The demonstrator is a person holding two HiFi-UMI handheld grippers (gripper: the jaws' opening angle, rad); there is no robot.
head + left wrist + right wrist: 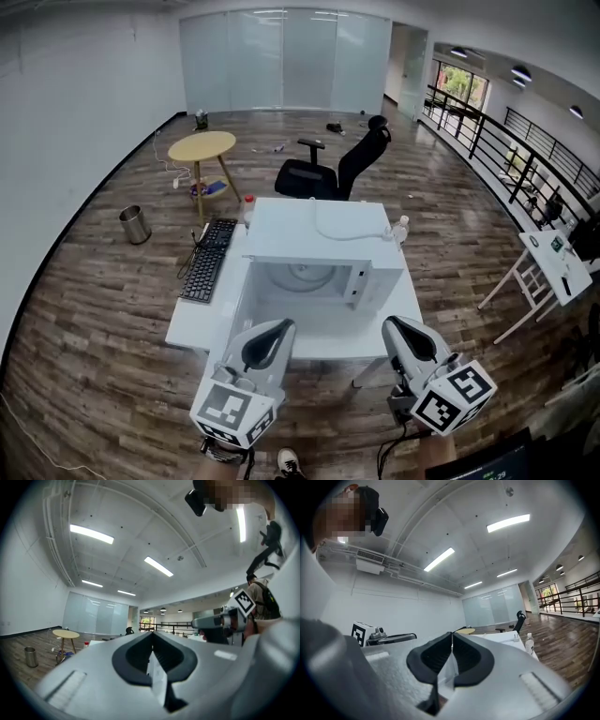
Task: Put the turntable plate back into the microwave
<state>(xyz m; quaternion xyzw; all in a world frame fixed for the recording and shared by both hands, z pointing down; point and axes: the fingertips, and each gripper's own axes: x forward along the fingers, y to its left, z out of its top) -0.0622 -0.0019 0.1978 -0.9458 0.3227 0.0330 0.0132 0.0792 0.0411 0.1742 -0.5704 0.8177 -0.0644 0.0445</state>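
A white microwave [281, 234] sat on a white table [199, 323]. Its door [238, 298] hung open on the left side. Inside the open front lay a round plate [305, 276] – it was in the microwave, not in any gripper.

The left gripper [284, 325] and the right gripper [391, 322] were both low in the head view, by the near edge of the table. They pointed at the microwave but did not touch it. The left gripper's jaws were pressed together with nothing between them. The right gripper's jaws were pressed together too – they held nothing.

A black keyboard [208, 261] lay on the left part of the table. A clear bottle [401, 228] stood just beside the microwave's right back corner. A white cable [342, 234] lay on top of the microwave.

Behind the table was a black chair [339, 169]. A small yellow round table [202, 145] and a metal bin [135, 225] stood on the wood floor [94, 356] to the left.
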